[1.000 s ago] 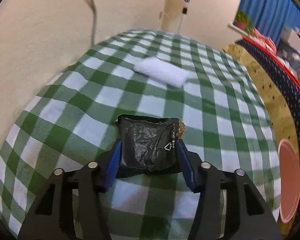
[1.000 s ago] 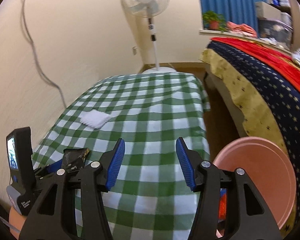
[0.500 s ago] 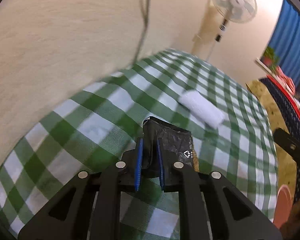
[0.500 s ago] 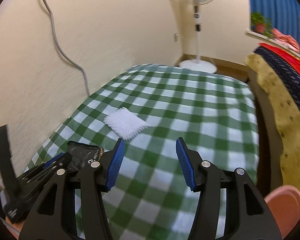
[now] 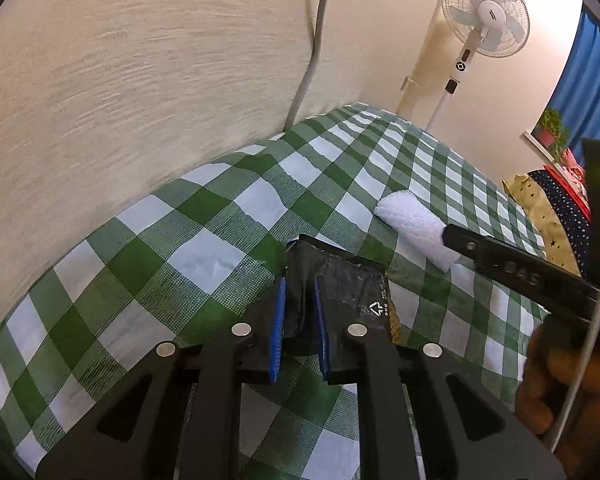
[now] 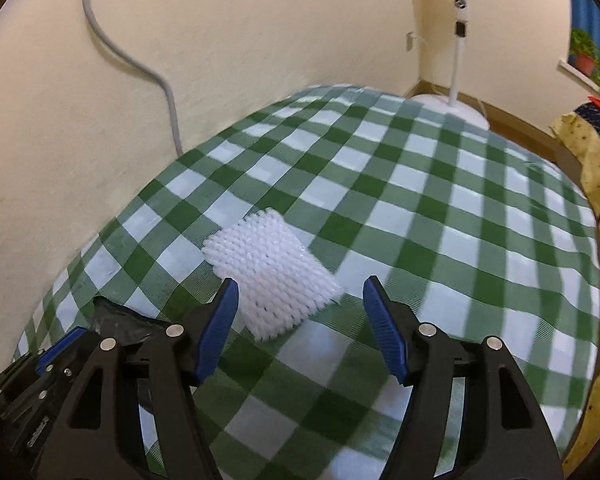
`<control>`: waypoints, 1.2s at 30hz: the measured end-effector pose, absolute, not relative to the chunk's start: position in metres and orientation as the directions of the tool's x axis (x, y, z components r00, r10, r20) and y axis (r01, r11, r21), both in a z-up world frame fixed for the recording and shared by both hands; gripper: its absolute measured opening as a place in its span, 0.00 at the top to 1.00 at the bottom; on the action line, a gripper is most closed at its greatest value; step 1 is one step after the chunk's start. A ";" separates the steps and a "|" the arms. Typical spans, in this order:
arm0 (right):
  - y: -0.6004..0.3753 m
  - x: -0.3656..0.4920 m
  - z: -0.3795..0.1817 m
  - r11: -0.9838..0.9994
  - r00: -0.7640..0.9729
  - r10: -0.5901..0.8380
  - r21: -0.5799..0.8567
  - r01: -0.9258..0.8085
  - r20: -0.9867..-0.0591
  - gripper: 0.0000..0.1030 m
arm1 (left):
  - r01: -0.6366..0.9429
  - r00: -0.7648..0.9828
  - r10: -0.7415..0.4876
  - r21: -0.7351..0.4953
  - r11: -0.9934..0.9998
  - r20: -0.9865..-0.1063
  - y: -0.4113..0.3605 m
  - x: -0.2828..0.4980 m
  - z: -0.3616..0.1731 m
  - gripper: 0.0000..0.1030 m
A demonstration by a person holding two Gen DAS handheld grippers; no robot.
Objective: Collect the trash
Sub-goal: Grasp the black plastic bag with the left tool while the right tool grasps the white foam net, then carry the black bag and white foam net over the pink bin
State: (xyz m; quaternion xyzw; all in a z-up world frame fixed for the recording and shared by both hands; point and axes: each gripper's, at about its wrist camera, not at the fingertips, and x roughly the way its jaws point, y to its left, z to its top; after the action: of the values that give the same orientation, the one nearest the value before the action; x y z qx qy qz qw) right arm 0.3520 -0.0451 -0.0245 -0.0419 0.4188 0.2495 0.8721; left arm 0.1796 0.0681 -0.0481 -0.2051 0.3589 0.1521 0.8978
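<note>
A crumpled black wrapper (image 5: pixel 348 280) with a gold edge lies on the green checked tablecloth (image 5: pixel 204 256). My left gripper (image 5: pixel 299 296) is shut on its left part, blue pads pressing it. A white foam net sleeve (image 6: pixel 272 272) lies farther out on the cloth (image 6: pixel 440 208). My right gripper (image 6: pixel 300 300) hovers just short of it, jaws opening, the sleeve's near end between the fingertips without touching them. In the left wrist view the sleeve (image 5: pixel 416 224) shows behind the right gripper's black finger (image 5: pixel 512 264). The left gripper and wrapper (image 6: pixel 116 320) appear at the right wrist view's lower left.
A cream wall (image 5: pixel 140 80) with a grey cable (image 6: pixel 156 80) runs along the table's left side. A white standing fan (image 5: pixel 484 16) stands beyond the far end. A bed with a yellow and starred navy cover (image 6: pixel 592 160) lies to the right.
The left gripper closed on the black wrapper and rolled. The right gripper swung left and down toward the white foam sleeve, and its jaws spread wider.
</note>
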 end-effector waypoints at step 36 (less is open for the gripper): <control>-0.184 0.161 0.050 0.965 0.714 0.261 0.194 -0.176 -0.650 0.80 | -0.121 0.795 -0.059 -0.254 0.960 -0.603 0.006 0.131 0.008 0.92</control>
State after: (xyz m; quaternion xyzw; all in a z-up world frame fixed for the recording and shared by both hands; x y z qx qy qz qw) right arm 0.1610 -0.1840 0.0497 0.0592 0.3594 0.1183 0.9238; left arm 0.1313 0.0061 0.0079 -0.1412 0.3194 0.0167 0.9369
